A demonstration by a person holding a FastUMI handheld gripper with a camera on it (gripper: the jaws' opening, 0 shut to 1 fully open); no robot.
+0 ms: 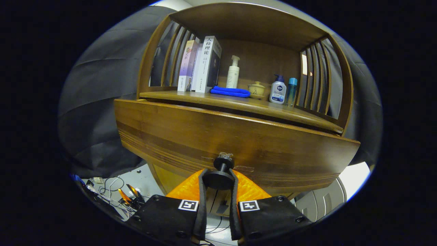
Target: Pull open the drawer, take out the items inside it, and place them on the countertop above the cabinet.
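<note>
Gripper [219,180] fingers clamped on the black knob [222,171] at the drawer [235,143] front's middle, below the countertop [239,102]; knob's the only grab point, rigid, drawer likely heavy wood, pull straight.

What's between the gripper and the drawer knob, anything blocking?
Nothing visible. The gripper already has the knob between its fingers, which appear to press on both its sides. The drawer front sits just beyond. Its inside is hidden, so the items cannot be judged.
</note>
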